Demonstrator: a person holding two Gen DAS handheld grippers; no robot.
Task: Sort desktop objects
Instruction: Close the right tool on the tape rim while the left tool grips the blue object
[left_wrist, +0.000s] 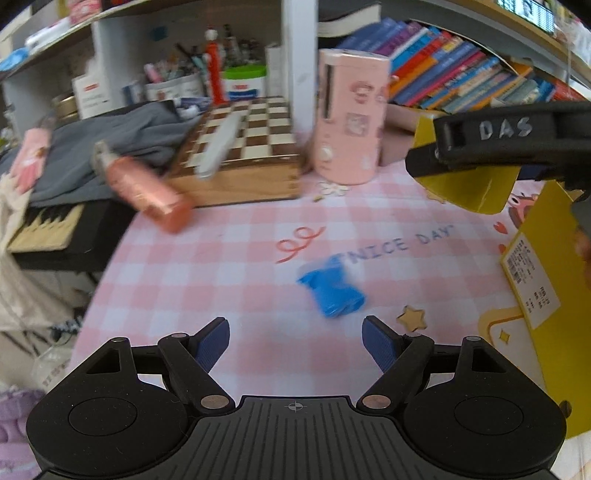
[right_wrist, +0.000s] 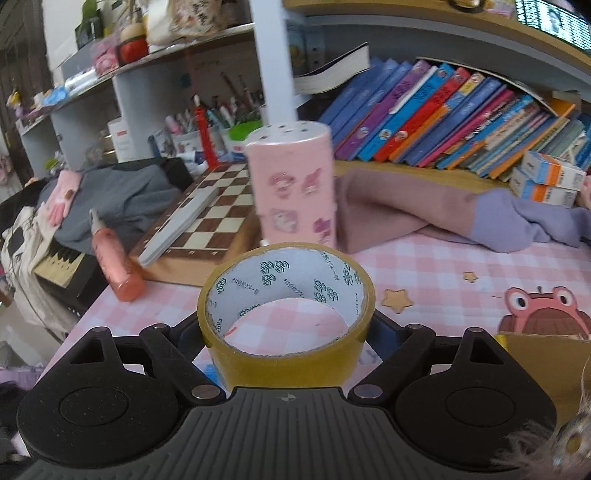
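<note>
My left gripper is open over the pink checked mat, with nothing between its blue pads. Just ahead of it, slightly right, a small blue object lies on the mat, blurred. My right gripper is shut on a yellow tape roll, which hides its fingers and is held above the mat. In the left wrist view the right gripper, marked "DAS", comes in from the upper right carrying the tape roll.
A tall pink cylinder stands behind the mat beside a chessboard box. A pink spray bottle leans on it. A yellow box stands at the right. Books, folded cloth and pen cups fill the back.
</note>
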